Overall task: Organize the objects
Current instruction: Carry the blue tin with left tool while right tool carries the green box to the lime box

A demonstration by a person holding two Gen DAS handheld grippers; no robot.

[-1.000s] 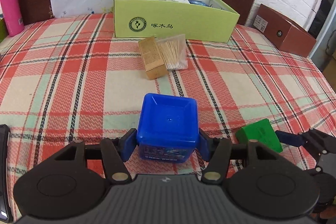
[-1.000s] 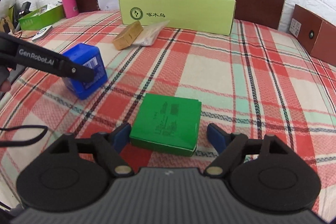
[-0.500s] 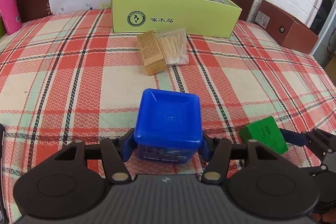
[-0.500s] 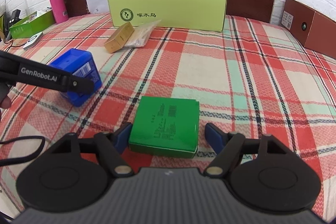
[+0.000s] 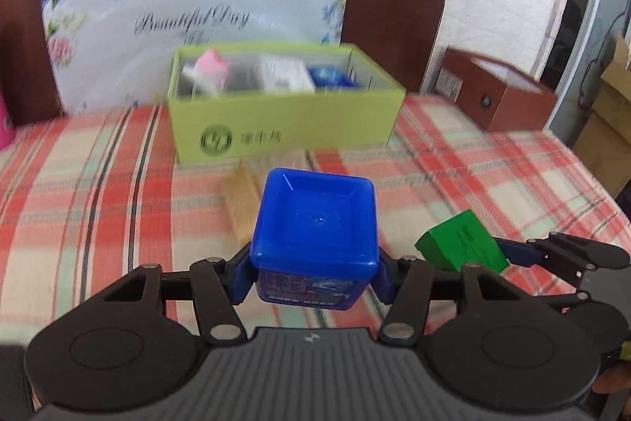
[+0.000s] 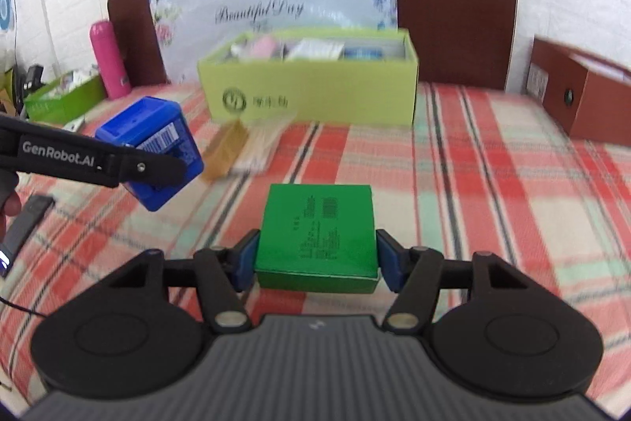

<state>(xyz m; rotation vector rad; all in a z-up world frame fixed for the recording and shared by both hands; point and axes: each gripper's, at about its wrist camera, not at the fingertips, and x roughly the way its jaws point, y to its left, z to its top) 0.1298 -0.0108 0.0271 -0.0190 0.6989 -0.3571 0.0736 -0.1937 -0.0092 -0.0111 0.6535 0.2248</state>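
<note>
- Blue tub (image 5: 314, 223): clamped btwn left gripper (image 5: 314, 273) fingers, off the plaid cloth (image 5: 98, 184).
- Green box (image 6: 315, 227): right gripper (image 6: 315, 263) closed on it, lime box (image 6: 311, 85) ahead.

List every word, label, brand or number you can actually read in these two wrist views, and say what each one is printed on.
"Beautiful Day": floral white plastic sheet behind the table, blurred but legible.
"GenRobot.AI": black arm of the left tongs.
Round logo and characters on the yellow-green cardboard box: too blurred to read.
Print and barcode on the flat green box: too small.
Barcode label on the blue square plastic tub: unreadable.
</note>
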